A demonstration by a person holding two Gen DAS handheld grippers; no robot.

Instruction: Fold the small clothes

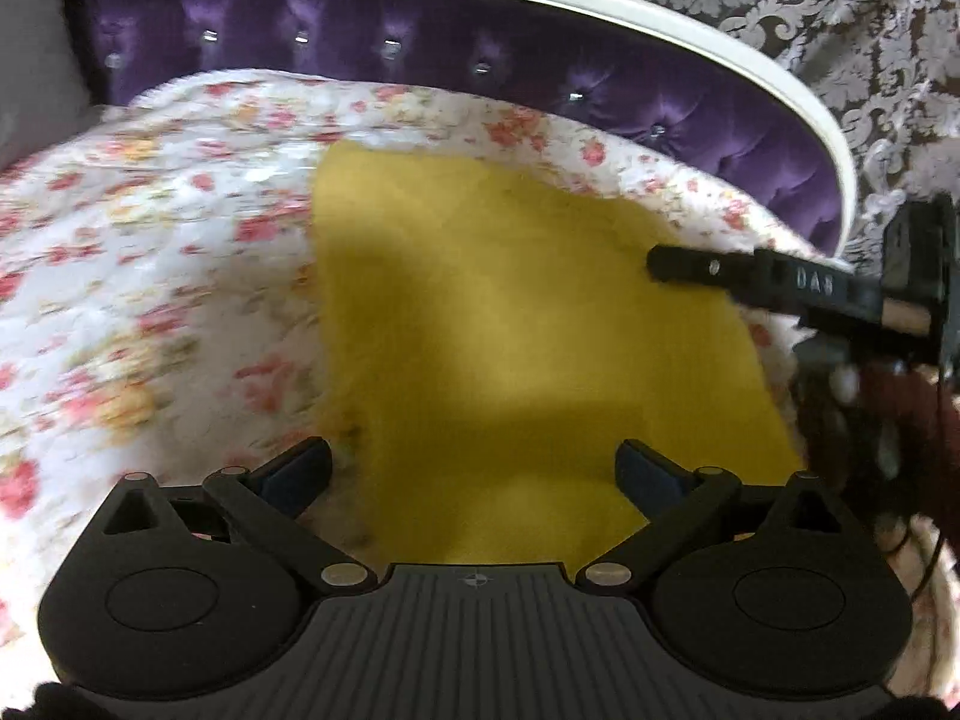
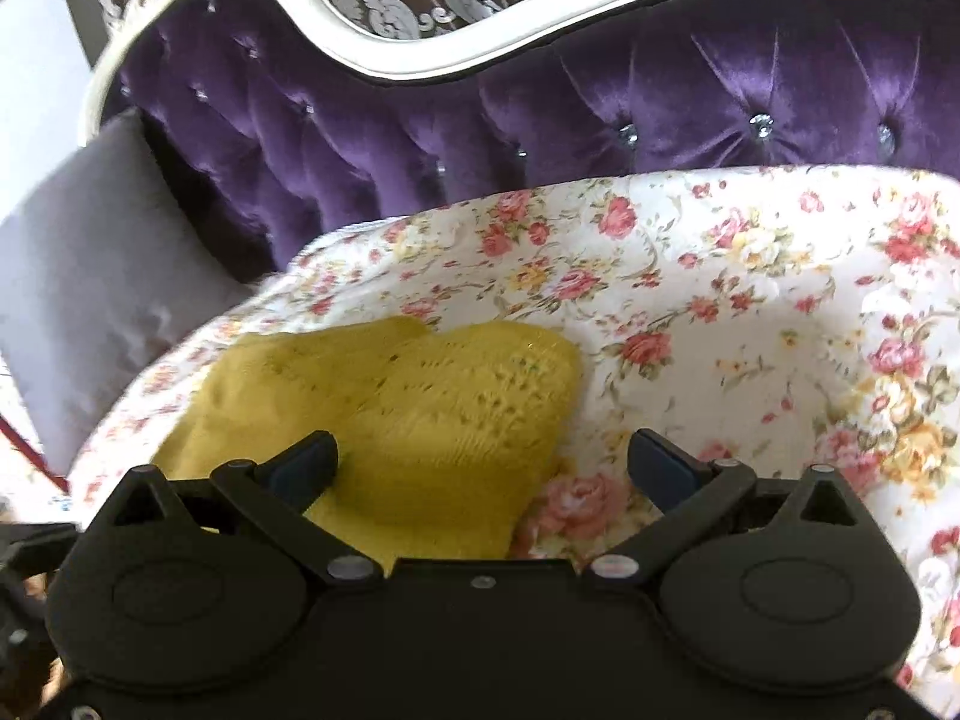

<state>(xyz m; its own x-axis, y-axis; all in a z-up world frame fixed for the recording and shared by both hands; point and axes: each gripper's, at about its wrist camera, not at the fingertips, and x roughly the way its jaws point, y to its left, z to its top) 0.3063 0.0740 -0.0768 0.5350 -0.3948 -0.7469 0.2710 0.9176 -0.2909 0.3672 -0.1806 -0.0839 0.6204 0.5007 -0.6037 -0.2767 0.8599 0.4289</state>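
Observation:
A small yellow knitted garment [image 1: 510, 324] lies flat on a floral bedspread [image 1: 150, 276]. My left gripper [image 1: 474, 474] is open and empty, held above the garment's near edge. The right gripper's finger [image 1: 750, 279] reaches in from the right over the garment's right edge in the left wrist view. In the right wrist view the same garment [image 2: 432, 414] lies left of centre on the bedspread [image 2: 750, 312]. My right gripper [image 2: 483, 468] is open and empty above the garment's right part.
A purple tufted headboard [image 2: 600, 114] with a white frame [image 2: 372, 54] rises behind the bed. A grey pillow [image 2: 90, 300] leans at the left. Patterned wallpaper [image 1: 840, 12] covers the wall behind.

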